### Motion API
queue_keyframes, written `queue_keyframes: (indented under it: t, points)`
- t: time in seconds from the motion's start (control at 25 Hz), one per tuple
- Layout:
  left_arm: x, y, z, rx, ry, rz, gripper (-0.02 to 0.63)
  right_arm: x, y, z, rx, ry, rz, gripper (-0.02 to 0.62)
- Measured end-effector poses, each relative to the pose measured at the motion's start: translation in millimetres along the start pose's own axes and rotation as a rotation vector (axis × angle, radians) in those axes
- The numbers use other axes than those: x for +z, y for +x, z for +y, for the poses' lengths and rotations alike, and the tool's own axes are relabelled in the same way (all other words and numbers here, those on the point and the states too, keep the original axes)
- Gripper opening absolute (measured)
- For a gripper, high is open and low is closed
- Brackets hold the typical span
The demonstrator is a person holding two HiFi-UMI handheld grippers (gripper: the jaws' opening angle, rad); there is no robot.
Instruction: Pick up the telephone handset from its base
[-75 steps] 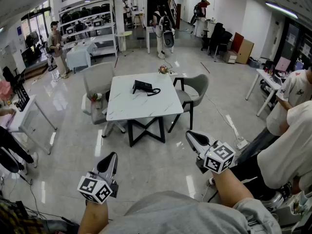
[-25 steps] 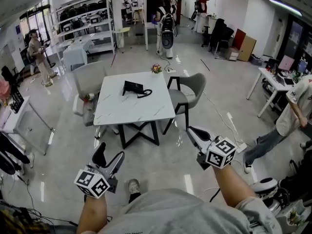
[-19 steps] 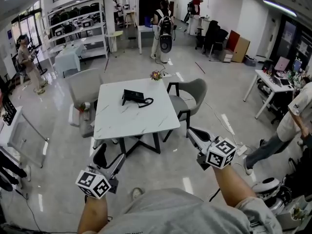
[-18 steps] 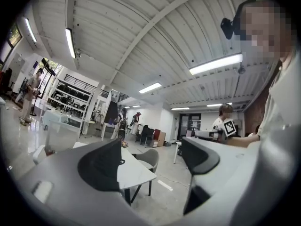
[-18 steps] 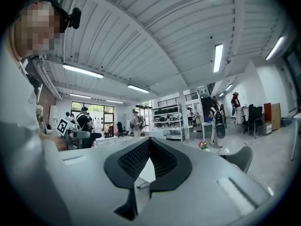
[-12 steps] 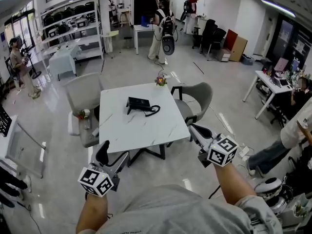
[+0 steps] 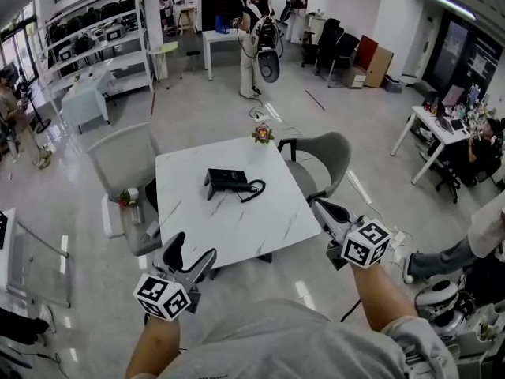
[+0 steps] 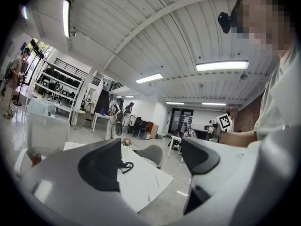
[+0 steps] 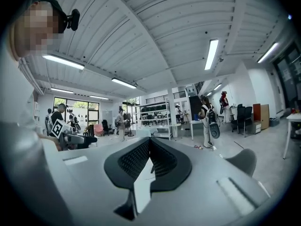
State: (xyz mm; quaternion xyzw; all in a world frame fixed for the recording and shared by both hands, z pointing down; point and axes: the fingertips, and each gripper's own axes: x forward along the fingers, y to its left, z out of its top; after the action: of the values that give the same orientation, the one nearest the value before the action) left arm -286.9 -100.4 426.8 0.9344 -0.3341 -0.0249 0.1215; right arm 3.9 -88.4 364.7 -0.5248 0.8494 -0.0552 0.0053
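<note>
Bench (image 7: pixel 237 227) of white marble spreads ahead of both claws. Telephone (image 7: pixel 230 181) sits on it, well beyond them, handset (image 7: pixel 215 181) seemingly on its base. Left claw (image 7: pixel 192 248) is released, empty; right claw (image 7: pixel 319 208) is clenched on nothing.

Bright, even light falls from long ceiling tubes (image 7: pixel 447 1) high above the table (image 7: pixel 229 215). The glossy floor (image 7: pixel 304 290) in front of the table and to its left throws back white glare streaks, and the shadow beneath the table is soft. Straight lines bow toward the head view's edges. A black ring frames both gripper views, where the left gripper (image 8: pixel 151 157) and right gripper (image 9: pixel 149 142) sit blurred close to the lens.
</note>
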Motion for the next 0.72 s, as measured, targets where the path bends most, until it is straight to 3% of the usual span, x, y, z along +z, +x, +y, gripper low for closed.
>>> queue_keyframes:
  t: [0.36,0.52,0.72]
  points:
    - [-21.7,105.7,26.8,0.015,-0.039,0.054,0.43,-20.7,42.2,-95.4,0.014,0.036,0.023,0.003]
    - [-28.7,159.0,36.5,0.099,-0.041,0.046,0.43,-26.8,73.6,-153.1,0.103,0.026,0.014,0.003]
    - [-32.9,231.3,51.4,0.236,-0.119,0.017,0.43,-18.4,118.1,-223.3,0.236,-0.019,0.03,0.003]
